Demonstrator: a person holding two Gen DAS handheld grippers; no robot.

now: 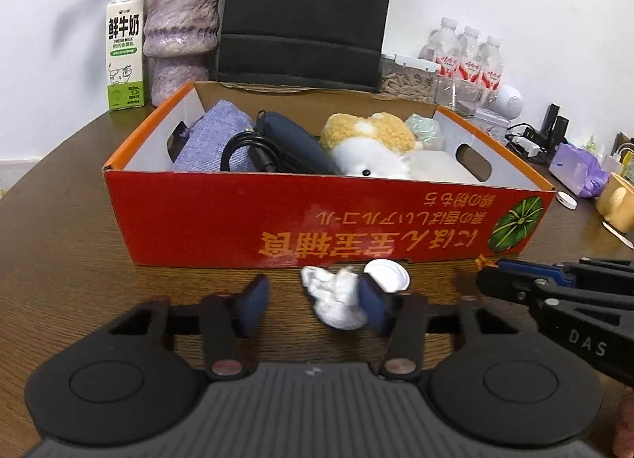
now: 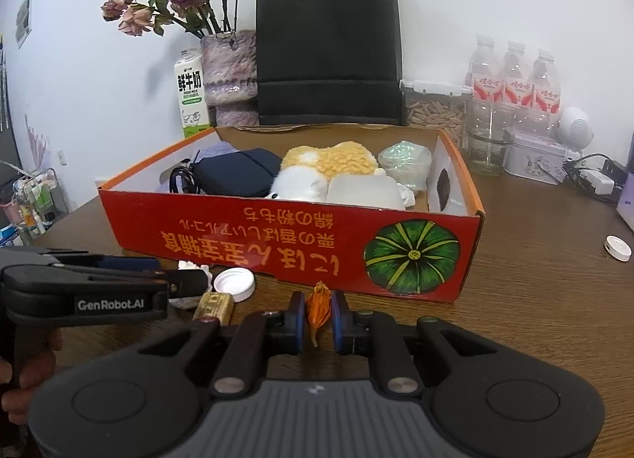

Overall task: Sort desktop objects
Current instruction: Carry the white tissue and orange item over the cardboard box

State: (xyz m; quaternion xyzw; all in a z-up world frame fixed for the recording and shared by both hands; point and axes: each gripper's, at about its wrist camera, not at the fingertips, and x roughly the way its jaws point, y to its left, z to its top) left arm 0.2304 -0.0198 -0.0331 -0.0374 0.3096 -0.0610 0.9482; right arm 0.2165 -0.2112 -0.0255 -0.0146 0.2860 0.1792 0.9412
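A red cardboard box (image 1: 222,220) (image 2: 237,236) stands on the brown table, holding a plush toy (image 1: 368,140), a dark pouch (image 1: 293,140), a cable and a purple cloth (image 1: 214,137). My left gripper (image 1: 313,307) is open just in front of the box; a crumpled white tissue (image 1: 333,295) lies by its right finger, with a white cap (image 1: 386,275) behind it. My right gripper (image 2: 319,319) is shut on an orange dried petal (image 2: 318,307) near the box's front. The left gripper also shows in the right wrist view (image 2: 186,283), beside the cap (image 2: 233,283) and a small gold packet (image 2: 214,305).
Behind the box stand a black paper bag (image 2: 329,61), a vase of dried roses (image 2: 230,61), a milk carton (image 1: 125,53), water bottles (image 2: 515,77) and a snack jar. A small white disc (image 2: 617,248), a yellow mug (image 1: 618,200) and chargers lie to the right.
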